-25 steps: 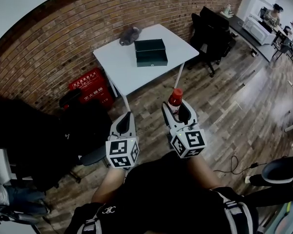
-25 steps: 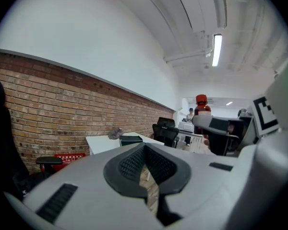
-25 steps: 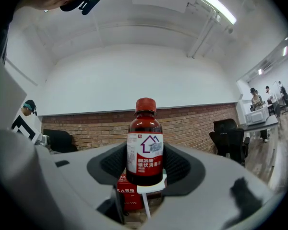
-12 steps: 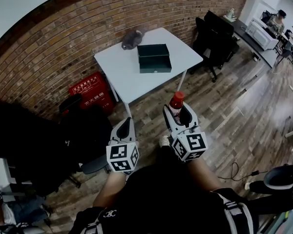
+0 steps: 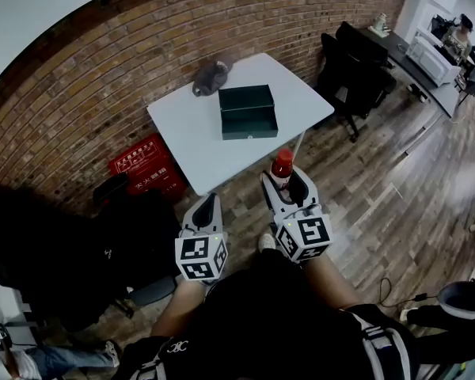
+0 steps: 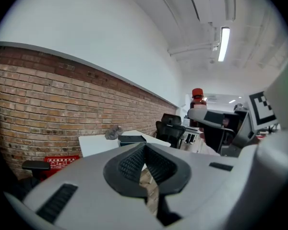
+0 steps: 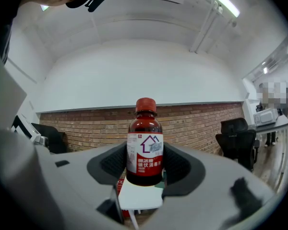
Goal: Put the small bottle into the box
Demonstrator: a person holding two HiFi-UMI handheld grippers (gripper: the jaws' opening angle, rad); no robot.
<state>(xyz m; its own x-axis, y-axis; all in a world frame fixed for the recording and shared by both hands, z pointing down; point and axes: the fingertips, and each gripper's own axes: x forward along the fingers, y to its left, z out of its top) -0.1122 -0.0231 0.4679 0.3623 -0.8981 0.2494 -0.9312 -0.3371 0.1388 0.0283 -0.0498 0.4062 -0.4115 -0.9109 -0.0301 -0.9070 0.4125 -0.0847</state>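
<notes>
My right gripper (image 5: 285,182) is shut on a small brown bottle (image 5: 282,167) with a red cap and a red-and-white label; it stands upright between the jaws (image 7: 145,147). It hangs over the floor just short of the white table's (image 5: 190,125) near edge. A dark green box (image 5: 248,112) lies on that table, its lid folded open toward the wall. My left gripper (image 5: 206,210) is lower left of the bottle, its jaws closed together with nothing between them (image 6: 145,163). In the left gripper view the bottle (image 6: 197,98) shows at the right above the other gripper.
A grey crumpled cloth-like thing (image 5: 210,74) lies on the table's far side near the brick wall. A red crate (image 5: 145,159) stands under the table's left. Black office chairs (image 5: 356,62) stand to the right, another dark chair (image 5: 71,236) at my left. The floor is wood plank.
The table and box have come nearer and lower in the head view as I stepped toward them. Both grippers keep their pose; the bottle stays held.
</notes>
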